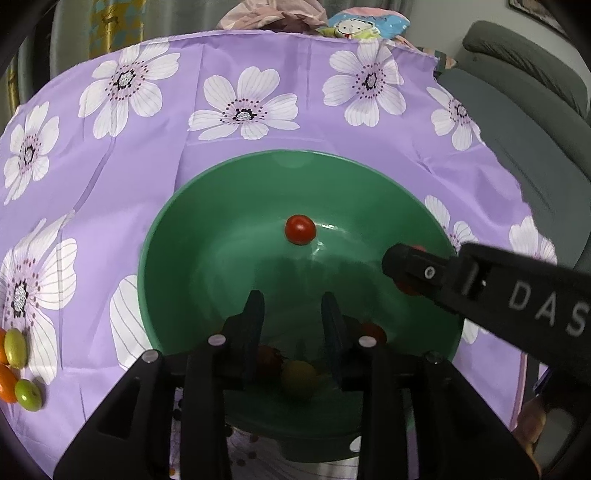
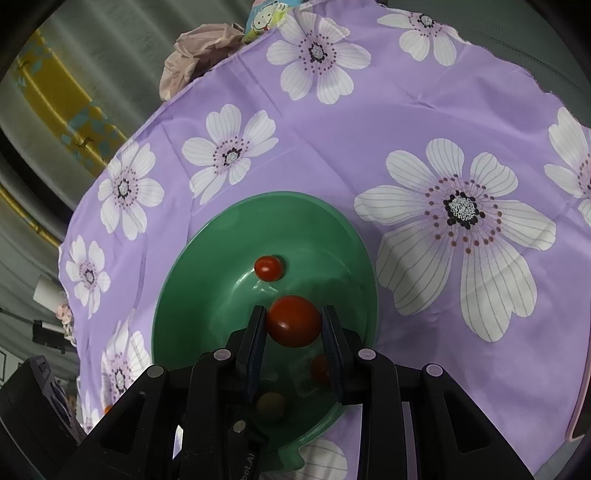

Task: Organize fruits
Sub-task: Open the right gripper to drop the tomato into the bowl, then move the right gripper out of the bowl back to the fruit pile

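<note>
A green bowl (image 1: 207, 258) sits on the purple flowered cloth and also shows in the right wrist view (image 2: 184, 295). A red cherry tomato (image 1: 300, 229) lies inside it (image 2: 268, 268). More small fruits lie at the bowl's near side: a yellow one (image 1: 299, 376), a dark red one (image 1: 267, 360) and a red one (image 1: 373, 331). My left gripper (image 1: 293, 310) is open and empty above the bowl. My right gripper (image 2: 293, 325) is shut on a red tomato (image 2: 293, 320) over the bowl; it enters the left wrist view (image 1: 406, 266) from the right.
Green and orange fruits (image 1: 16, 369) lie on the cloth at the far left. A grey sofa (image 1: 517, 110) stands to the right. Crumpled fabric (image 1: 273, 14) and a cartoon-printed bag (image 1: 362, 22) lie beyond the table's far edge.
</note>
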`<state>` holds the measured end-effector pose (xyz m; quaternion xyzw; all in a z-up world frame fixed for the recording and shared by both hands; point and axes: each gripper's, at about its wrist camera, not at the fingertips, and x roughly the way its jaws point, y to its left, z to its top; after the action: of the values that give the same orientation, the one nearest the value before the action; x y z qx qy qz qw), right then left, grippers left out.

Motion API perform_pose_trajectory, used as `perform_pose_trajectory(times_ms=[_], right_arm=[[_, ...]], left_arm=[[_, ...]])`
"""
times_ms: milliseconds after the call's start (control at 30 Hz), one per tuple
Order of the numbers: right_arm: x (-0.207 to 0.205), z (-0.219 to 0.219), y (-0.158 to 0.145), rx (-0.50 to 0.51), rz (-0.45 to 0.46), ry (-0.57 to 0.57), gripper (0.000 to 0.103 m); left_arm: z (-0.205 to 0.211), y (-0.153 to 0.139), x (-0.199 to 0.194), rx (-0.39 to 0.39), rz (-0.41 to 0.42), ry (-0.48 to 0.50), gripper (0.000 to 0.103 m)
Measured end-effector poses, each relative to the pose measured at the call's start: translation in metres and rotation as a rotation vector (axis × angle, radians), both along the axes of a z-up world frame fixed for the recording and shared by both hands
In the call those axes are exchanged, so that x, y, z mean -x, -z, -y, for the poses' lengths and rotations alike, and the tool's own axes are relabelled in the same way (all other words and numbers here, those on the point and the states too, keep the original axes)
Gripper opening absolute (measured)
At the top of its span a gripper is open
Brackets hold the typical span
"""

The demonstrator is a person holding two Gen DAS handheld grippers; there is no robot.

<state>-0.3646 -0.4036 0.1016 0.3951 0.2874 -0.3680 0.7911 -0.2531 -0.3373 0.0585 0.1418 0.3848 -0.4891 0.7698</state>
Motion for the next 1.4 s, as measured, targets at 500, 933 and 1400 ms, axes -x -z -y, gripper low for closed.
perform_pose_trajectory(times_ms=[500, 933, 1400], right_arm=[[0.003, -0.002, -0.002, -0.030, 0.072, -0.023, 0.032], [0.004, 0.001, -0.001, -0.045, 0.080, -0.025, 0.033], [0.009, -0.001, -0.004, -0.026, 0.023, 0.010, 0.041]], left_arm=[[-0.001, 0.002, -0.005, 0.008, -0.063, -0.038, 0.045], [0.005, 0.005, -0.002, -0.011, 0.003, -0.043, 0.052], [-0.019, -0.006, 0.008, 0.016, -0.071, -0.049, 0.051]])
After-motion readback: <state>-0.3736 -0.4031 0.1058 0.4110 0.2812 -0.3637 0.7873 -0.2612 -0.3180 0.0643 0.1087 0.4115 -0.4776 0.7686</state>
